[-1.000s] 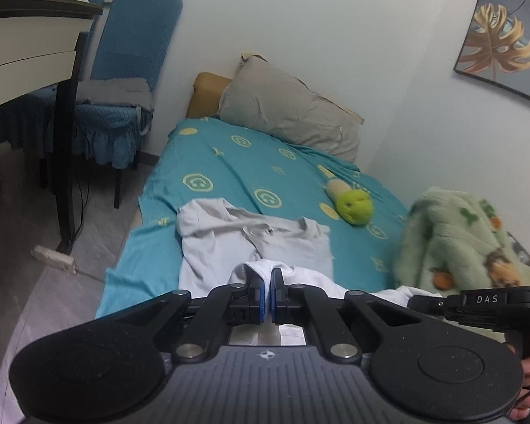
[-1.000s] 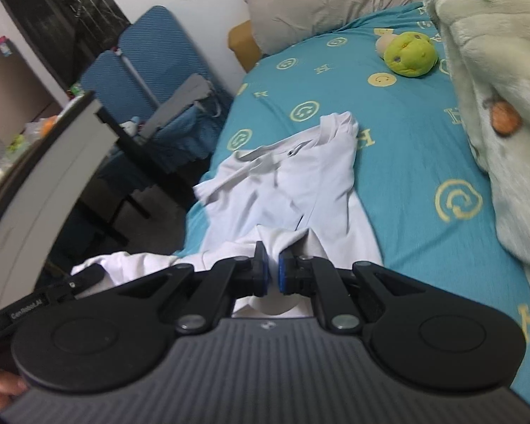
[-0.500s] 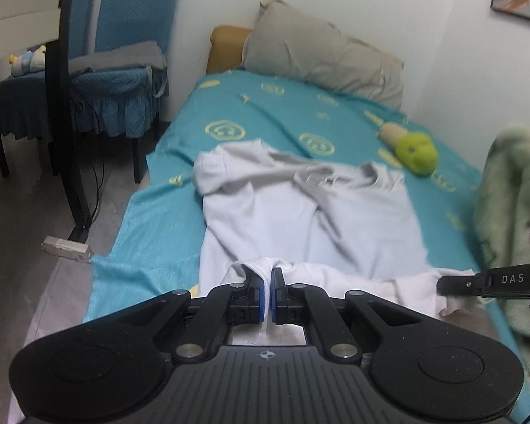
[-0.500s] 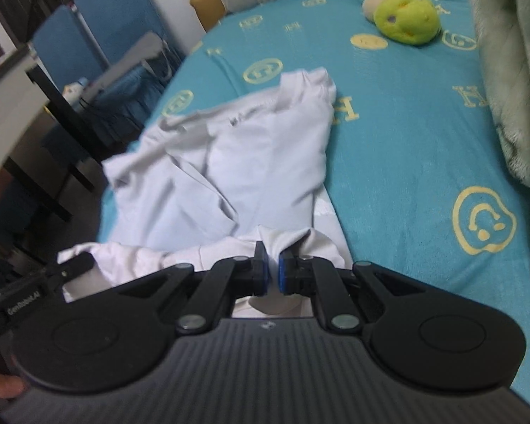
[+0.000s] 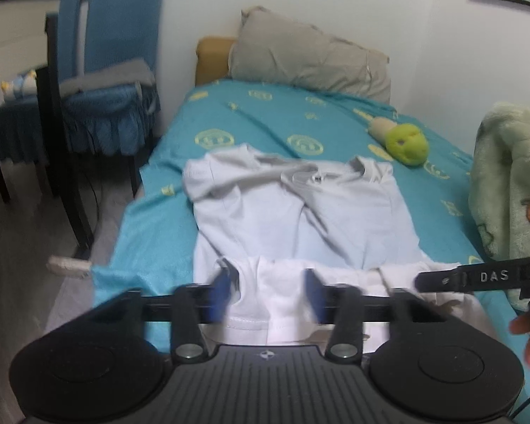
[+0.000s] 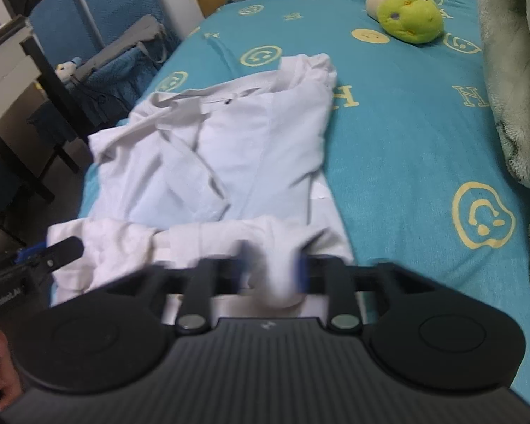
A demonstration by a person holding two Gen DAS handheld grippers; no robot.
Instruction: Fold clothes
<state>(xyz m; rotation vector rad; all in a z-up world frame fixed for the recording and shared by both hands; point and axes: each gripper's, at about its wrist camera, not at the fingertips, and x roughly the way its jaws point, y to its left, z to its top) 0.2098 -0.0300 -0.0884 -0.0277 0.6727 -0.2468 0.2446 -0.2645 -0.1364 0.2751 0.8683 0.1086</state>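
Shirt (image 5: 300,212) is laid on bed (image 5: 251,123), hem bunched, sleeves unfolded; folding barely begun. Left gripper (image 5: 266,291) and right gripper (image 6: 270,270) are parted, hem released.

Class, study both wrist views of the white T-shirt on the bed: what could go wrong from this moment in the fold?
1. Both the left gripper and right gripper are open around the bunched hem of the white T-shirt, so the hem may settle crumpled.
2. The sleeves lie folded unevenly across the chest, so a crooked crease is likely.
3. The hem sits near the bed's foot edge and could slide off.
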